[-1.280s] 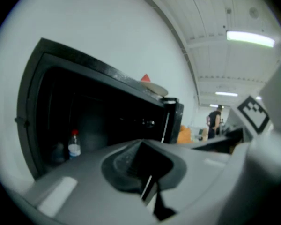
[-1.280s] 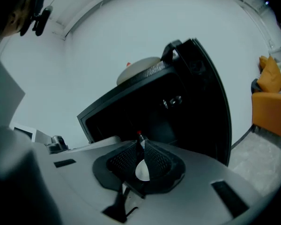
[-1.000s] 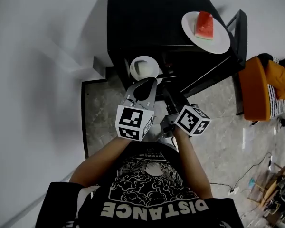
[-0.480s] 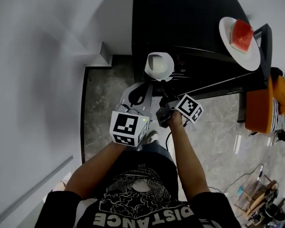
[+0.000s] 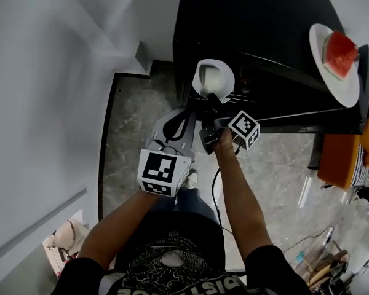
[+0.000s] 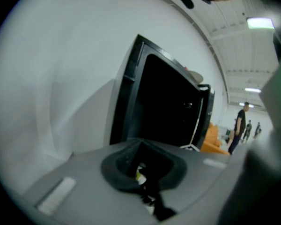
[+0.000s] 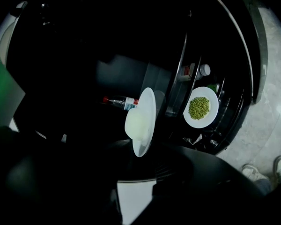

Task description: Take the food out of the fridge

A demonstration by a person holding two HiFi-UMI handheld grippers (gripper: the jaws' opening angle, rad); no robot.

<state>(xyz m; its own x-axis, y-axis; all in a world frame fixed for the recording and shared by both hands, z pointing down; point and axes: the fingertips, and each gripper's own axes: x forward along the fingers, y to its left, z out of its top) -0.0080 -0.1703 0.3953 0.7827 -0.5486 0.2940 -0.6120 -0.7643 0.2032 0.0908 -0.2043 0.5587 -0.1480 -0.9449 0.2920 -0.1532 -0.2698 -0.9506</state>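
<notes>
Big open hall, not a home kitchen. Strip-lit ceiling [image 6: 260,23], black fridge [image 5: 246,35] at 12 o'clock, orange sofa [image 5: 332,158] at 3 o'clock.
</notes>
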